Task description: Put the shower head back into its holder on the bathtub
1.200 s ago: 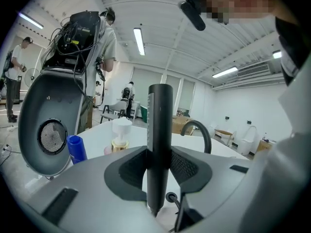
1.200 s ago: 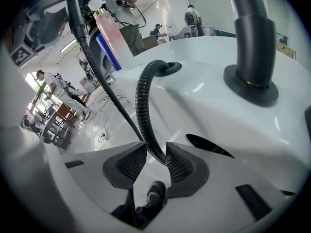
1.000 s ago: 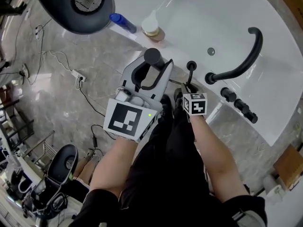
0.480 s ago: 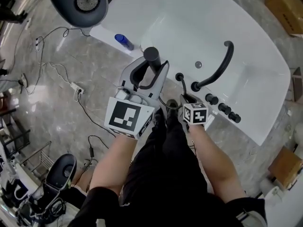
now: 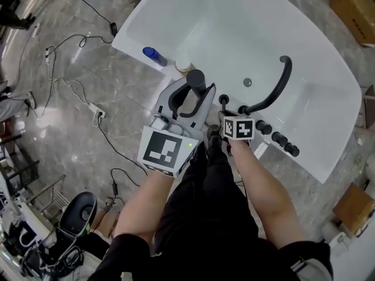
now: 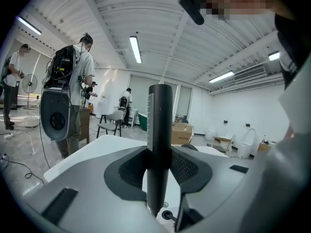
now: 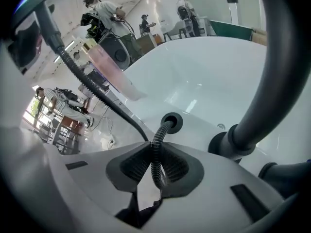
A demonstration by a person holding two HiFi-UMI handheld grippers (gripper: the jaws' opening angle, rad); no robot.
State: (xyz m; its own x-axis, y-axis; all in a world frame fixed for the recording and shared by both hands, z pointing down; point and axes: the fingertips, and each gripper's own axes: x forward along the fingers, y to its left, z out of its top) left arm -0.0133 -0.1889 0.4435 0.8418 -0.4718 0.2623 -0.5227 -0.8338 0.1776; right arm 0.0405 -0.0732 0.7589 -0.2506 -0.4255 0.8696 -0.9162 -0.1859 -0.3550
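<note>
Looks like a big open test hall rather than a home: freestanding bathtub [image 5: 252, 22] on marbled floor [image 5: 70, 142], loose cables [image 5: 94, 109], ceiling strip lights [image 6: 135, 49], cardboard boxes [image 5: 351, 2], bystander wearing a backpack rig [image 6: 77, 67].

- The head view looks steeply down from above the person. It sits well back, over both forearms [image 5: 146, 204], and takes in the left gripper [image 5: 190, 95], the right gripper [image 5: 226, 111], the white glossy bathtub [image 5: 246, 22] and the grey marble floor [image 5: 76, 133].
- The left gripper view looks nearly level along its jaws, across the room toward the white beamed ceiling [image 6: 160, 28]. It is very near the black cylindrical shower handle [image 6: 159, 144].
- The right gripper view tilts down along its jaws. It is close over the bathtub rim, the black ribbed hose [image 7: 156, 154] and the curved black tubular spout [image 7: 277, 81].
- The head and right gripper views share the spout, hose and rim. The head and left gripper views share the shower handle.
</note>
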